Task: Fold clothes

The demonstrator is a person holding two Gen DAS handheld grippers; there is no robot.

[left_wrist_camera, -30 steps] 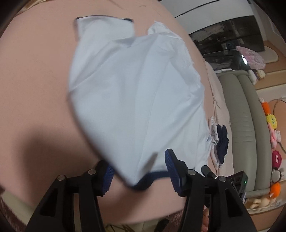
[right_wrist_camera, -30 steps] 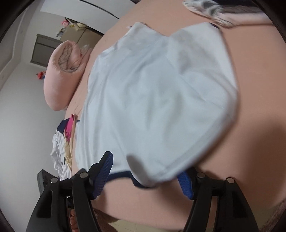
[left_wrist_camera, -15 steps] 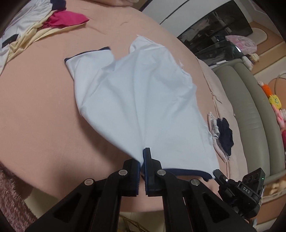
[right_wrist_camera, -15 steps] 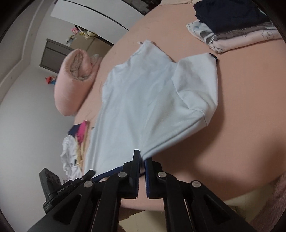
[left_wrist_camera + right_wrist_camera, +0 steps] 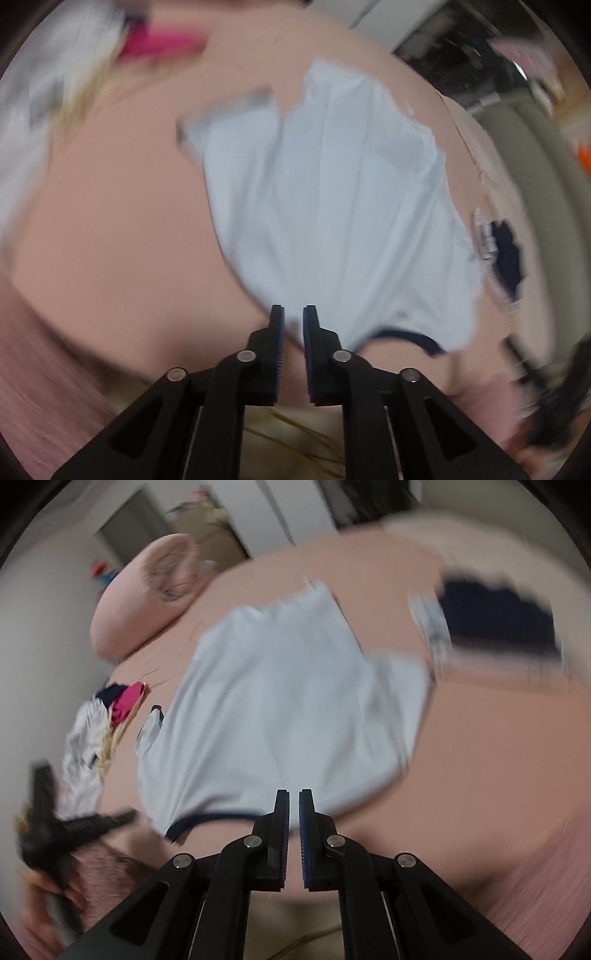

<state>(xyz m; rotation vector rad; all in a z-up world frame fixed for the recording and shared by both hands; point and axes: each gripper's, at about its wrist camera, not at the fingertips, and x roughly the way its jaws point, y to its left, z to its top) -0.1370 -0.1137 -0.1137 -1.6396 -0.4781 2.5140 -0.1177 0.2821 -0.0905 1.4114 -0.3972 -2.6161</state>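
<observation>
- Currently, a pale blue shirt lies spread on a peach-coloured bed, its near edge gathered up toward both claws while the rest rests on the sheet.
- The left claw has just been easing open; its blue pads stand a narrow gap apart with the shirt's near corner between them, and the cloth draws in to that point, so it pinches the shirt.
- The right claw is pressed almost together, and the other near corner of the shirt sits in the thin slit between its pads.
- A navy-trimmed hem sags in a curve between the two pinched corners; the right wrist view shows the same trim just left of the claw.
- One short sleeve with a dark cuff lies flat at the far left of the shirt in the left wrist view.
- A loose pile of clothes, white, yellow and bright pink, lies on the bed well apart from the shirt.
- A folded stack topped by a dark navy piece sits on the bed near the shirt's other side.
- A rolled pink blanket lies at the far end of the bed.
- A grey-green sofa stands beyond the bed's edge.
- Both views are smeared by motion, so finer detail cannot be told.
</observation>
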